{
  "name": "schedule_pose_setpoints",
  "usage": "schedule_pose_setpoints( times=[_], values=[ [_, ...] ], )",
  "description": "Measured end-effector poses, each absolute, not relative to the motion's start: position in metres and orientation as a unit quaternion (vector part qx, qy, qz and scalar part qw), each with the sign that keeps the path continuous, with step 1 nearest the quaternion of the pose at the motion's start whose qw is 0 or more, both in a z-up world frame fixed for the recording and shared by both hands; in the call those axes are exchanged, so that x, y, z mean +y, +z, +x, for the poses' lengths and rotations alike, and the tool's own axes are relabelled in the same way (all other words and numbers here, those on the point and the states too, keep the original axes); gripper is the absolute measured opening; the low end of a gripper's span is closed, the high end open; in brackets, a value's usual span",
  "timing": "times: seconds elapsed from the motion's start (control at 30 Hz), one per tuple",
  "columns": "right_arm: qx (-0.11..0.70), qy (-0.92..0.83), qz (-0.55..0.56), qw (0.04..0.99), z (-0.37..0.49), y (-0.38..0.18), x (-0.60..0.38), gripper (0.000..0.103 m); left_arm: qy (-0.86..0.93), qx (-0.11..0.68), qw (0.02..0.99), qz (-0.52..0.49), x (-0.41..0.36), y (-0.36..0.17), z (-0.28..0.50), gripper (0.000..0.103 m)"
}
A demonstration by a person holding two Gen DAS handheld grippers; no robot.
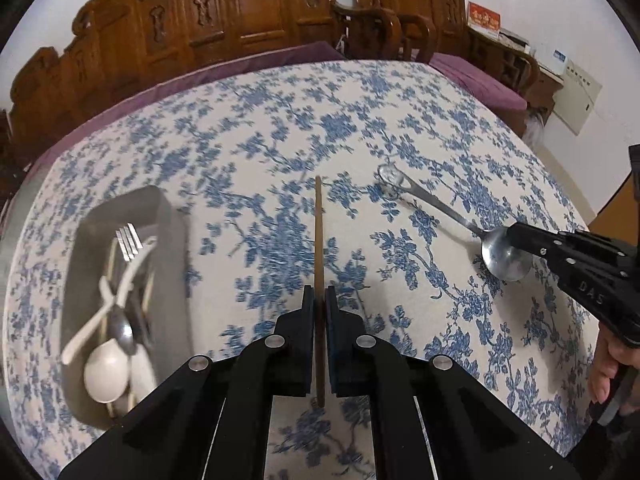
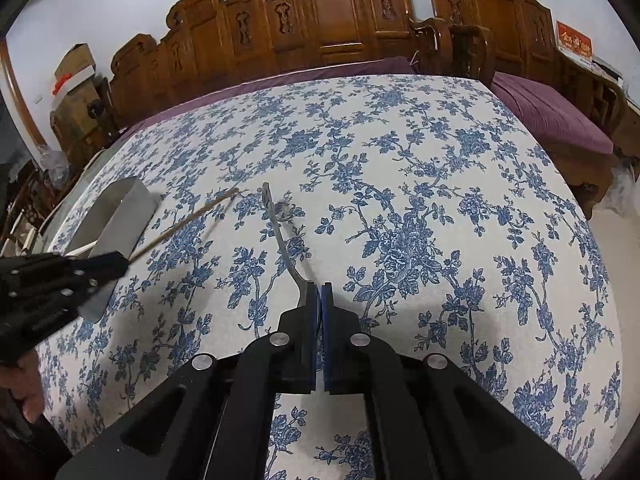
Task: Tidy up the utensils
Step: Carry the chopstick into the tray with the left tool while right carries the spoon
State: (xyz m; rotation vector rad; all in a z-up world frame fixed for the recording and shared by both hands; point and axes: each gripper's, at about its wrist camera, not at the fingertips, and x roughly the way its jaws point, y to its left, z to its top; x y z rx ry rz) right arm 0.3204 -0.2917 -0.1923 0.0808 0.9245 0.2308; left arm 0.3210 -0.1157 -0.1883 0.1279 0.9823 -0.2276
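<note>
The left gripper (image 1: 319,294) is clamped on a brown chopstick (image 1: 319,236), its blue-padded jaws pressed to the stick on both sides. The stick runs straight out past the fingertips over the cloth (image 1: 260,128), and a short tail of it shows behind the pads. From the other camera the same chopstick (image 2: 188,222) slants up and away from the left gripper (image 2: 120,262), its far tip close to the end of the spoon handle.

The right gripper (image 2: 320,294) is closed on a metal spoon (image 2: 280,232), gripping it at the bowl end; the handle reaches forward and to the left. In the left view the spoon (image 1: 436,208) lies low over the cloth with its bowl at the right gripper (image 1: 516,236) (whether the handle touches the cloth I cannot tell).

A grey tray (image 1: 170,240) sits near the table's left edge. Inside lie a fork (image 1: 130,240), a white spoon (image 1: 106,372) and other pieces, crossed over one another and blurred. The tray (image 2: 132,208) stands just behind the left gripper in the right view.

Between tray and chopstick is a strip of bare cloth, and the whole far half of the table is open, as is the right side. Beyond the far edge run a purple cushion (image 2: 320,72) and carved wooden chair backs (image 2: 332,20).
</note>
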Motion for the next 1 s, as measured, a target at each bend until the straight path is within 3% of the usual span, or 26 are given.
schedule_pose_setpoints(
  times=[0.63, 1.0],
  values=[
    [0.423, 0.124, 0.028, 0.897, 0.312, -0.174, -0.276, 0.003, -0.117, 0.431, 0.893, 0.055, -0.083, -0.155, 0.296, 0.004],
    [0.403, 0.152, 0.001, 0.902, 0.307, -0.143, -0.229, 0.003, -0.079, 0.415, 0.906, 0.037, -0.020, -0.140, 0.285, 0.004]
  ],
)
